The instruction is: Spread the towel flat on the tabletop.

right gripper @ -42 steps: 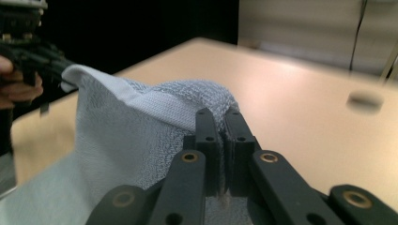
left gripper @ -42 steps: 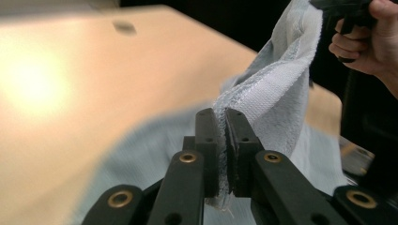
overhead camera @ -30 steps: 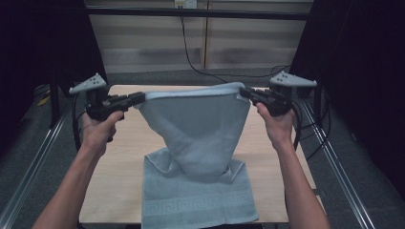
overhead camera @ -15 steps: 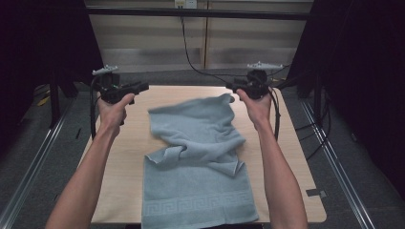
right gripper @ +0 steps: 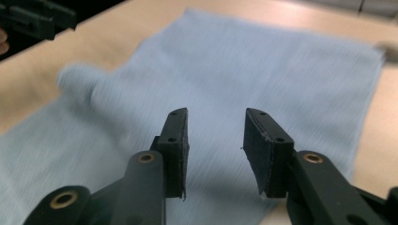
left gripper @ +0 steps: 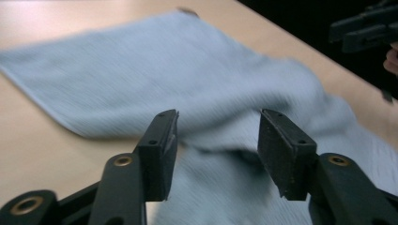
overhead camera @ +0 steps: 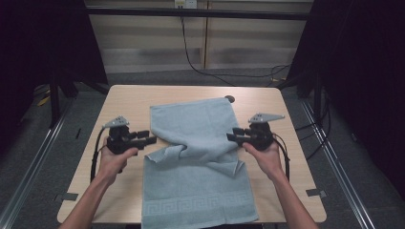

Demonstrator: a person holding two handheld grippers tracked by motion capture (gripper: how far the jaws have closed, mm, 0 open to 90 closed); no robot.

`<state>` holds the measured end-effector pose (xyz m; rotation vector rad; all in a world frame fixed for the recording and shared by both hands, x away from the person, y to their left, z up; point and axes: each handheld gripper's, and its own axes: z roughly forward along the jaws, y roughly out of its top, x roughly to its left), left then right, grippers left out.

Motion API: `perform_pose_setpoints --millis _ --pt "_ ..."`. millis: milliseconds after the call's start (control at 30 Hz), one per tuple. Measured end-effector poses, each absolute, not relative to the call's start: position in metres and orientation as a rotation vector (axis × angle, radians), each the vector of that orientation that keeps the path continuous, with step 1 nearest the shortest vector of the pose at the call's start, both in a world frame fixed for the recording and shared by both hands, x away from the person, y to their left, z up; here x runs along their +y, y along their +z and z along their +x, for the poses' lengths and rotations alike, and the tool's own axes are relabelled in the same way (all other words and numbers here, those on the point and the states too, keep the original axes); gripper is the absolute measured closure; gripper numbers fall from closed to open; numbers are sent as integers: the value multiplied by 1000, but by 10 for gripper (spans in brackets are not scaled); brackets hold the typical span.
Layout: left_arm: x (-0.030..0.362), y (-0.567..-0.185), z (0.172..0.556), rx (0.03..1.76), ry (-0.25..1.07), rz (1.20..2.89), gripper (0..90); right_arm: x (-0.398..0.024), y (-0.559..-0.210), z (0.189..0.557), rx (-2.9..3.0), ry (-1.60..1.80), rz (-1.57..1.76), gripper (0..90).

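Note:
A light blue towel point(overhead camera: 196, 157) lies lengthwise on the wooden table point(overhead camera: 129, 100), with a rumpled fold across its middle. My left gripper point(overhead camera: 152, 140) hovers low at the towel's left edge by the fold and points right. Its jaws have just been opening, and in the left gripper view point(left gripper: 216, 126) nothing is pinched between them; the towel point(left gripper: 141, 79) lies beyond. My right gripper point(overhead camera: 230, 134) sits at the towel's right edge, pointing left. Its jaws point(right gripper: 215, 123) stand apart and have just been closing a little, with only the flat towel point(right gripper: 263, 70) behind the gap.
A small dark round mark point(overhead camera: 229, 99) sits on the table by the towel's far right corner. A black cable point(overhead camera: 191, 57) runs over the floor behind the table. Metal rails point(overhead camera: 28, 171) flank both sides. Bare wood shows left and right of the towel.
Both grippers let go of the towel's raised edge and sank to table level at its sides. The towel dropped; its far half now lies flat, with a crumpled fold in the middle.

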<state>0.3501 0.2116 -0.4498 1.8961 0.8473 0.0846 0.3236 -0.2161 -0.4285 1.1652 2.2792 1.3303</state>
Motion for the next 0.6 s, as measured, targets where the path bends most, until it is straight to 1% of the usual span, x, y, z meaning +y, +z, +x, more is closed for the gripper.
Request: perform_pose_setpoints --millis 33,67,100,133,167,200,267,300,333,367,400,467,500,533,567,600 --pt "212 -450 350 847 85 1896 415 -216 -429 324 2279 1330 1165 614" --pt "207 -454 346 819 68 1914 415 -216 -435 317 2311 1318 1167 609" --pt "203 -457 343 807 79 1933 389 -217 -447 306 2333 1309 1177 582" --pt "200 -461 341 791 63 1935 390 -218 -453 302 2342 1313 1189 563" --pt "192 -468 340 791 20 1929 405 -219 -460 299 2341 1320 1210 542" --pt "192 -468 340 791 20 1929 392 -219 -460 299 2341 1320 1210 542" --pt "185 -473 341 777 26 1969 400 -219 -473 299 2351 1271 1245 475" --pt "183 -475 342 776 49 1982 637 -219 -481 302 2366 1185 1270 417" --pt "183 -477 343 765 51 1990 724 -219 -484 304 2360 1161 1276 401" --pt "187 -478 344 786 52 1969 836 -220 -486 305 2346 1162 1293 384" --pt "190 -477 345 799 51 1963 867 -221 -490 306 2346 1168 1303 391" --pt "194 -476 345 809 52 1950 878 -220 -493 306 2362 1150 1304 407" --pt "199 -473 344 815 65 1940 878 -218 -496 307 2374 1118 1305 449" --pt "205 -471 343 825 62 1918 881 -216 -499 306 2397 1108 1308 621" --pt "212 -469 342 835 44 1893 881 -216 -499 306 2397 1108 1308 621" --pt "219 -467 341 845 47 1877 881 -216 -498 306 2393 1117 1286 687"
